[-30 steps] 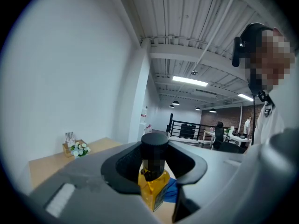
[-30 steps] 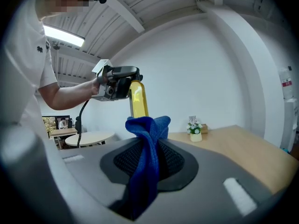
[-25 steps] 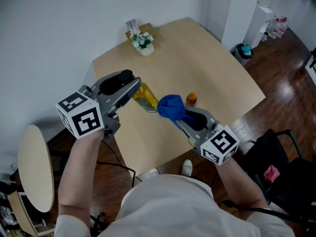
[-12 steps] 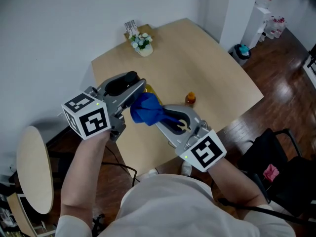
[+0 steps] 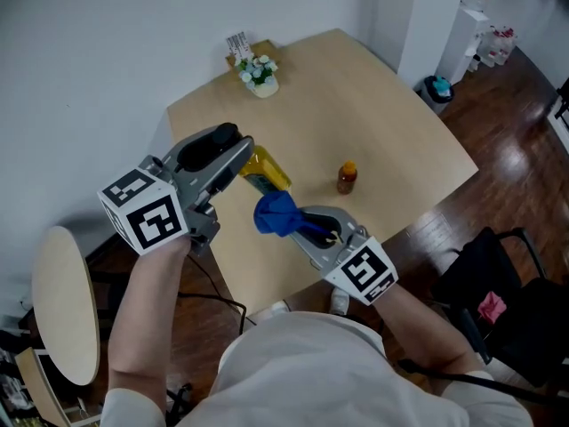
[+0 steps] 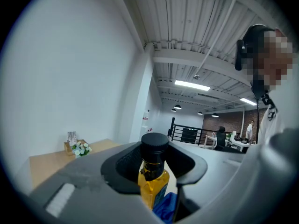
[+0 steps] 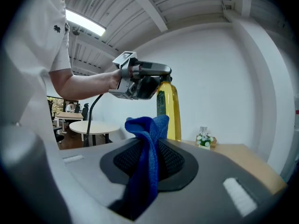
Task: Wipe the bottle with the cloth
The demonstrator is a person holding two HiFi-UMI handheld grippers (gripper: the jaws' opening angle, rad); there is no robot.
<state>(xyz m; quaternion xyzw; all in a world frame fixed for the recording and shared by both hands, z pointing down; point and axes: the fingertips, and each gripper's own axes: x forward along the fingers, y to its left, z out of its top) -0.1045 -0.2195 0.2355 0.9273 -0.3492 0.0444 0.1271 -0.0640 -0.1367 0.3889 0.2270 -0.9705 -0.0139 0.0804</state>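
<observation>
The left gripper (image 6: pixel 154 164) has its jaws shut on the neck of the bottle (image 6: pixel 152 190), just under the black cap (image 6: pixel 154 143). Holding it up there leaves the long yellow side bare, so I think that is the part meant for wiping. The bottle hangs out past these jaws, up in the air and tilted, not resting on the table (image 5: pixel 391 123).

The right gripper (image 7: pixel 149 160) has its jaws pinched on the blue cloth (image 7: pixel 147 134). A soft bunch of cloth sticks out past the jaw tips. That way the cloth can rub the bottle and the hard jaws need not bump it. The bunch sits right by the low end of the bottle. I cannot tell if they touch.

Beyond the right jaws and well apart, a small bottle with an orange cap (image 5: pixel 347 178) stands on the table. Far past both grippers, a little pot of flowers (image 5: pixel 258 75) sits at the table's far edge.
</observation>
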